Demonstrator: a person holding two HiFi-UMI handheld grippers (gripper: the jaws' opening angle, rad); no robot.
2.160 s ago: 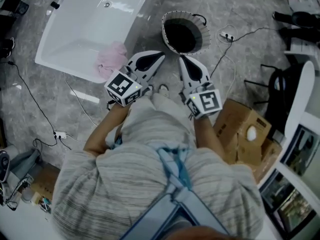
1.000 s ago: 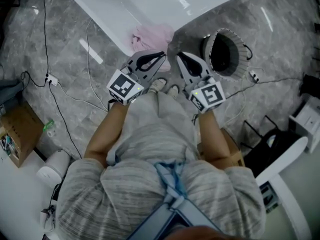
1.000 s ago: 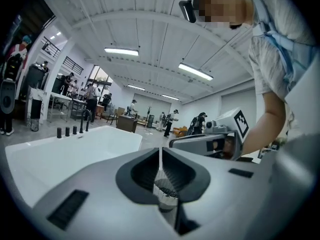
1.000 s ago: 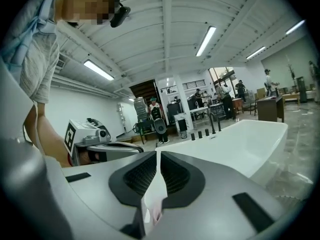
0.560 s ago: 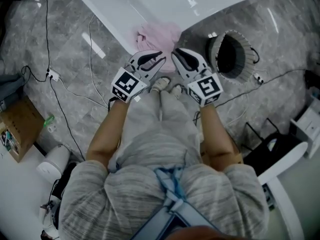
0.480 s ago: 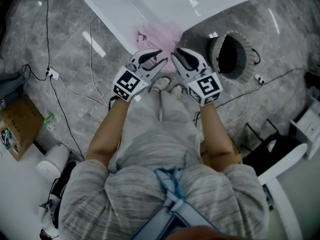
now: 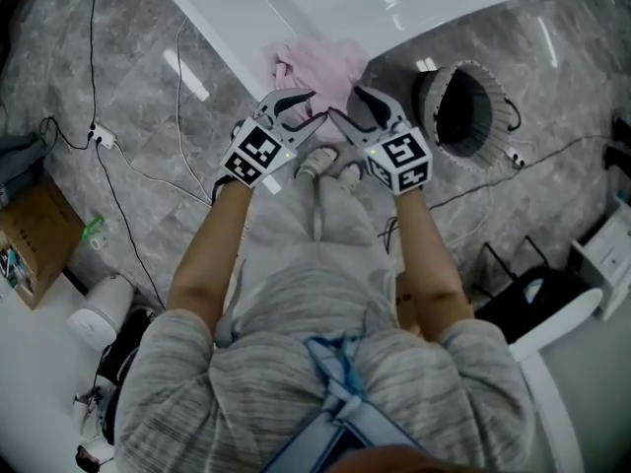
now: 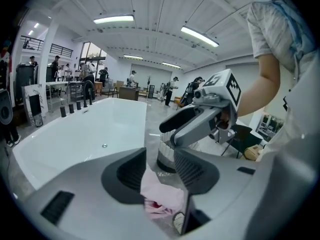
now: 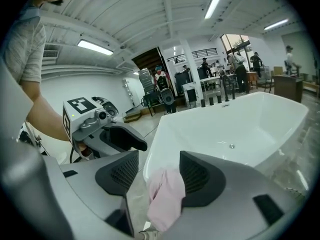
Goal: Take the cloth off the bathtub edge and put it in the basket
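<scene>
pink cloth (image 7: 320, 67), white bathtub (image 7: 325, 3), grey floor (image 7: 582, 57) (marble-veined)

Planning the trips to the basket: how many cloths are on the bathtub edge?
1: a pink cloth draped over the bathtub edge, left of the basket in the head view. Its folds could hide another.

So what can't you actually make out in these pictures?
Inside of the basket: head view, too dark to tell if anything lies there.
Near edge of the cloth: head view, covered by the left tool and right tool, whose jaws have just been opening; contact cannot be told.
Parts of the cloth: both gripper views, behind each tool's own jaws.
Far end of the bathtub: head view, cut by the top edge.
</scene>
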